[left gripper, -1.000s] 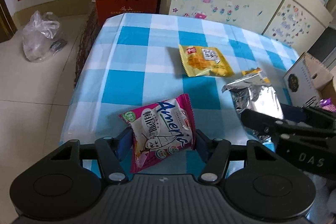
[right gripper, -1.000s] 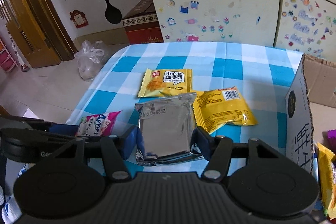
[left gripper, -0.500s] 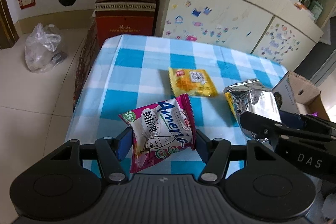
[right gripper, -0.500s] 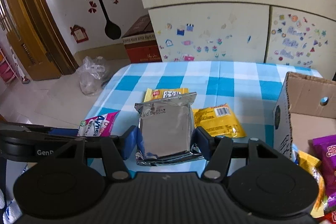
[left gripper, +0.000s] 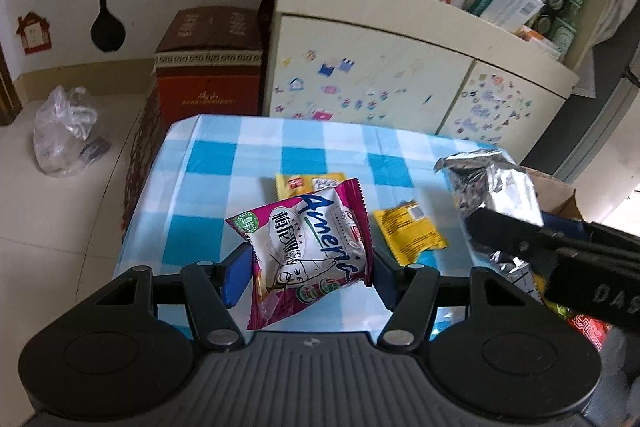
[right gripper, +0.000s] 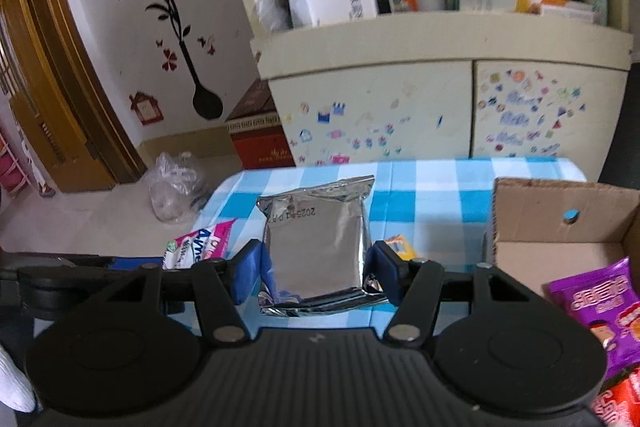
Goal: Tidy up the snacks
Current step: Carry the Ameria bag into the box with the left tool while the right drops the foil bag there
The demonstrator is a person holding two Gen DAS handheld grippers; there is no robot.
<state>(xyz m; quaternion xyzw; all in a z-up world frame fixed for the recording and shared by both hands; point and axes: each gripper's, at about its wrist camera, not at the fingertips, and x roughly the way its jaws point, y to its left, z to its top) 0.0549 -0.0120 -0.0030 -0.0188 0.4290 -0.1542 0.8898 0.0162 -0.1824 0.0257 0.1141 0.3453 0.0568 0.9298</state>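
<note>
While the left tool (left gripper: 310,273) pinches the pink "Americ" packet (left gripper: 306,251), the right tool (right gripper: 314,273) pinches a silver pouch (right gripper: 316,243).

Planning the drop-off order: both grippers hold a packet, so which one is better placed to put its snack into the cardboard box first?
Right. The right gripper, shut on the silver packet, has the open cardboard box directly beside it. The left gripper, holding the pink packet, is farther away, across the right gripper.

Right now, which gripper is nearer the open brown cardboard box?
Right. The right gripper, holding the silver foil packet, sits beside the open brown cardboard box; the left gripper with the pink-and-white snack packet is farther left.
</note>
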